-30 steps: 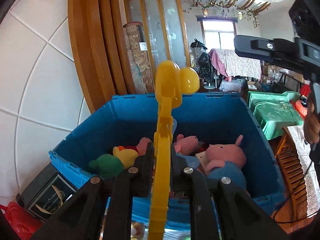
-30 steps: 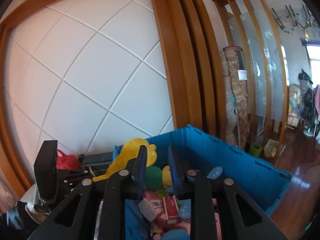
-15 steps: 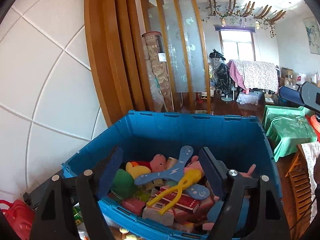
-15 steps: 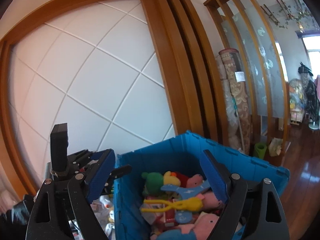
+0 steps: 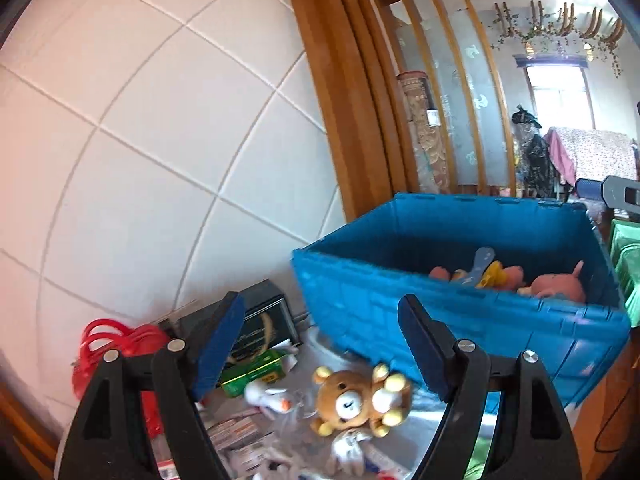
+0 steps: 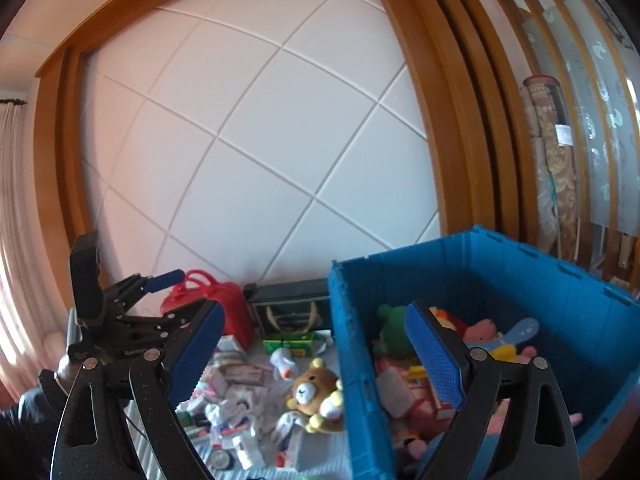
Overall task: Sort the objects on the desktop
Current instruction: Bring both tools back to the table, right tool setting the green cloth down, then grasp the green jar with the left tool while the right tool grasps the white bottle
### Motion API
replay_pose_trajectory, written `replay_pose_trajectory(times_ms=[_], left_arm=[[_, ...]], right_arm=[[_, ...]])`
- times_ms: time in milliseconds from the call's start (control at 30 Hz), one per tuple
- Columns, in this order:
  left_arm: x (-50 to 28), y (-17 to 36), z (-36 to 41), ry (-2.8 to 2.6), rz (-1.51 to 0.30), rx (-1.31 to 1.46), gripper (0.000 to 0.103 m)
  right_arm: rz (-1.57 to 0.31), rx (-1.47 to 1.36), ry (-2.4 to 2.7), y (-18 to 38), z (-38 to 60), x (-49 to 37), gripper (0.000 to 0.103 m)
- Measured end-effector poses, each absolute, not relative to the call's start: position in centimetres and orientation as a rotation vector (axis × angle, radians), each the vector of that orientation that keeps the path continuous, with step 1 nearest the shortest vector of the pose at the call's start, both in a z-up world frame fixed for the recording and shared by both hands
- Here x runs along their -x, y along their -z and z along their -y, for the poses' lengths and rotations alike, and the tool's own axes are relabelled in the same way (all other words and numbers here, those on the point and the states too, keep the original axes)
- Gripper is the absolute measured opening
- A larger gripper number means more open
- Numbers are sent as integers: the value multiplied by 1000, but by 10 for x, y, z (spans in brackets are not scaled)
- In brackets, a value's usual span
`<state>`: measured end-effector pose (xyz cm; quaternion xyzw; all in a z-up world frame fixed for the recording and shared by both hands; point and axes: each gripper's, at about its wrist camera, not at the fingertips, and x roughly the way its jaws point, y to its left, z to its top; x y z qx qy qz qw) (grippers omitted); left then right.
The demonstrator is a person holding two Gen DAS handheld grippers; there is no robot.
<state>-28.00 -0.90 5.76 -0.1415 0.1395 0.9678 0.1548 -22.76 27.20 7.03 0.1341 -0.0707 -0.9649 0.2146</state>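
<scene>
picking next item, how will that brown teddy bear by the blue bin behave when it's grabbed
The brown teddy bear looks like soft plush, so it will probably squash between the pads rather than resist. It lies sprawled, limbs splayed, so they may flop when lifted. It seems light for its size and unlikely to roll. It sits right against the blue bin, which may crowd one claw finger.

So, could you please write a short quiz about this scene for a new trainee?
1. True or false: the brown teddy bear lies inside the blue crate.
2. Which thing is already inside the crate? A) red bag B) green plush C) green box
3. Fill in: the left hand-held gripper holds ____ between its pads.

Key
1. False: the bear lies on the table beside the crate.
2. B
3. Nothing; it is open and empty. The right hand-held gripper is also empty, its jaws opening.
</scene>
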Motion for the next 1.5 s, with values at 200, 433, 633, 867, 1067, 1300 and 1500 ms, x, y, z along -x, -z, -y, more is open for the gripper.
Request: replay_pose_trajectory(times_ms=[200, 433, 633, 867, 1067, 1300, 1500], left_arm=[[243, -15, 96, -2896, -402, 554, 79], [215, 57, 178, -2941, -397, 770, 79], [204, 121, 204, -2858, -420, 948, 79], [228, 165, 210, -2728, -465, 1008, 79], [263, 197, 208, -2615, -430, 1041, 79], [300, 237, 217, -2437, -369, 1166, 66], [319, 258, 221, -2335, -341, 1229, 57]], right_arm=[[92, -539, 2570, -22, -186, 234, 102], [-15, -713, 2529, 39, -110, 235, 102], [-86, -882, 2460, 90, -71, 242, 102], [-160, -955, 2422, 130, -56, 267, 100], [-162, -1140, 2343, 179, -49, 306, 84], [-114, -1269, 2282, 214, -43, 339, 80], [-194, -1362, 2196, 242, -30, 355, 76]])
